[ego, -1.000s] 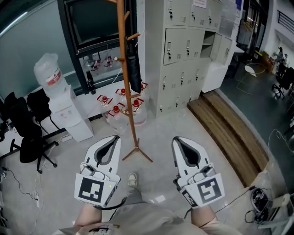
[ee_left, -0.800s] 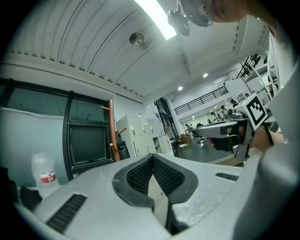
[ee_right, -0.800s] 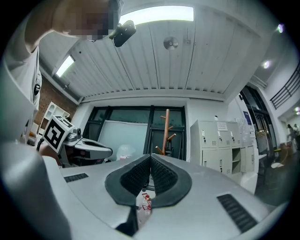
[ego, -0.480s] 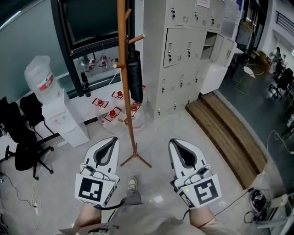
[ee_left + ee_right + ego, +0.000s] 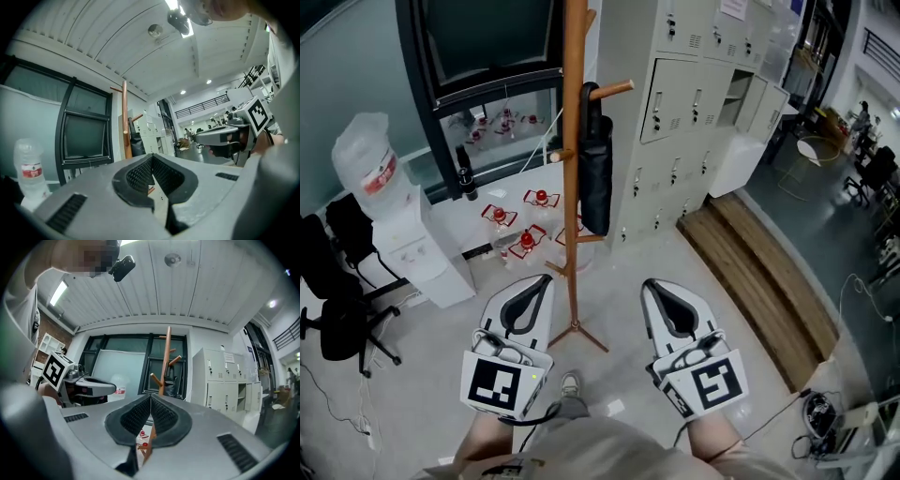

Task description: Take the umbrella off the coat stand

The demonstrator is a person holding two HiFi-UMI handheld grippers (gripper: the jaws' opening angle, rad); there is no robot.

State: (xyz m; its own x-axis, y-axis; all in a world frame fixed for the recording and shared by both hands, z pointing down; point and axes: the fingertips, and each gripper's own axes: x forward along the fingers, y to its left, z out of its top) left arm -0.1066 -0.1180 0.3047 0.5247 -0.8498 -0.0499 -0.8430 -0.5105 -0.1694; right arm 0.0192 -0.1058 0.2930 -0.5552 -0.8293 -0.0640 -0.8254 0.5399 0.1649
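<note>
A black folded umbrella (image 5: 596,159) hangs from an upper peg of the wooden coat stand (image 5: 573,187), on the pole's right side. The stand's feet rest on the floor between my two grippers. My left gripper (image 5: 546,278) is held level just left of the pole, shut and empty. To the right of the pole my right gripper (image 5: 648,284) is also level, shut and empty. Both are short of the umbrella and below it. The left gripper view shows its shut tips (image 5: 152,155) with the stand (image 5: 125,122) and umbrella (image 5: 137,145) beyond. The right gripper (image 5: 150,396) faces the stand (image 5: 164,362).
Grey lockers (image 5: 703,103) stand right behind the stand. Several red-capped water jugs (image 5: 525,239) sit on the floor at its base. A water dispenser (image 5: 375,197) and a black office chair (image 5: 337,309) are at the left, a wooden step (image 5: 759,272) at the right.
Both grippers and the head have moved closer to the coat stand, so the stand and umbrella look nearer and larger. Both grippers have stayed shut.
</note>
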